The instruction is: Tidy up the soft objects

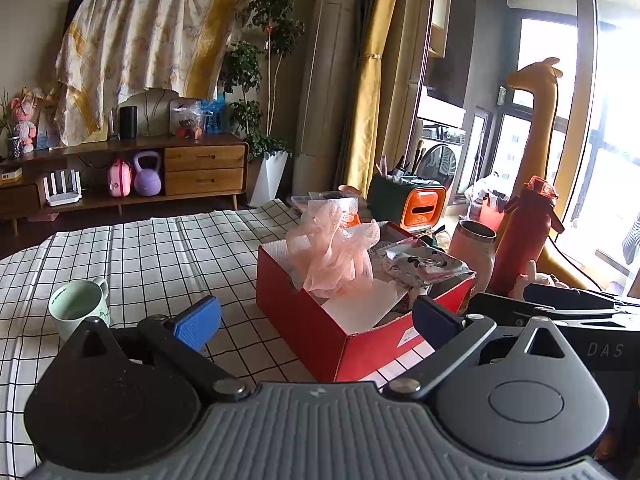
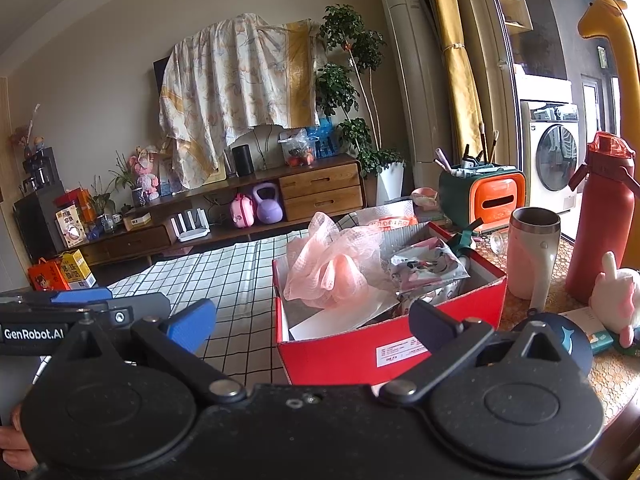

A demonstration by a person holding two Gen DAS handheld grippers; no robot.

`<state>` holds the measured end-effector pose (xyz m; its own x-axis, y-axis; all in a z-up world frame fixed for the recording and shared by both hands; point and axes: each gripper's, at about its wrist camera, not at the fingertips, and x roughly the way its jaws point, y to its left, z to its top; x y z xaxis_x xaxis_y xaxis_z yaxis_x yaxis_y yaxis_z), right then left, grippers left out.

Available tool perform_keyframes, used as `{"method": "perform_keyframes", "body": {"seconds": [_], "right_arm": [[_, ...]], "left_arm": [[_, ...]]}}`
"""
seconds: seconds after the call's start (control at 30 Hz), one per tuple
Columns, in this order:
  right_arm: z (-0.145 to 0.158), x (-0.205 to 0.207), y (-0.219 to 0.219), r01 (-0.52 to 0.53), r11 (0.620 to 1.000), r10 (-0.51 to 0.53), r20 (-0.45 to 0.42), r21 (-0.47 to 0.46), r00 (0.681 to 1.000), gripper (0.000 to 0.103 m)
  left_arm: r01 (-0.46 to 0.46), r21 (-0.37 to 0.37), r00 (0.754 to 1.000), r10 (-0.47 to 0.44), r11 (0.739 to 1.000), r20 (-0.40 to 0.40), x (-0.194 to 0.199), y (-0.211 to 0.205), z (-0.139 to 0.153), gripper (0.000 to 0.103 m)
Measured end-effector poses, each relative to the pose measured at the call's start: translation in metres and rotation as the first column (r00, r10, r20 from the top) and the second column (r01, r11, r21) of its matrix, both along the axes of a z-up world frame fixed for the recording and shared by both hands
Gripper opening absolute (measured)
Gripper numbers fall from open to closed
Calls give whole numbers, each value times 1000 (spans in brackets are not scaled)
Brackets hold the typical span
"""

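A red cardboard box (image 1: 304,320) (image 2: 340,354) stands on the checked tablecloth. A pink mesh bath puff (image 1: 334,252) (image 2: 332,268) sits in it, beside a plastic-wrapped soft item (image 1: 424,262) (image 2: 424,266). My left gripper (image 1: 316,322) is open and empty, close in front of the box's near corner. My right gripper (image 2: 312,326) is open and empty, just in front of the box's near wall. The left gripper's body also shows at the left edge of the right wrist view (image 2: 72,308). A pink and white plush toy (image 2: 614,300) sits right of the box.
A pale green mug (image 1: 78,308) stands left of the box. A white and pink tumbler (image 2: 534,252), a red bottle (image 2: 602,224) and an orange and green organiser (image 2: 482,196) stand to the right. A round dark blue item (image 2: 560,340) lies near the right finger.
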<state>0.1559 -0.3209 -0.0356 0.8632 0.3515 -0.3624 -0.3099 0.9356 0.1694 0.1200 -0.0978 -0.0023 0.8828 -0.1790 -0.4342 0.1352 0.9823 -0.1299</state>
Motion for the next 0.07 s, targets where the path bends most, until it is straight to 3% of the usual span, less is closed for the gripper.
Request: {"method": "perform_keyframes", "body": {"seconds": [0.07], "right_arm": [[0,0,0,-1,1000,1,0,1,1000,103]], "left_arm": [[0,-3,1000,0,1000,-2,0,0,0,103]]}}
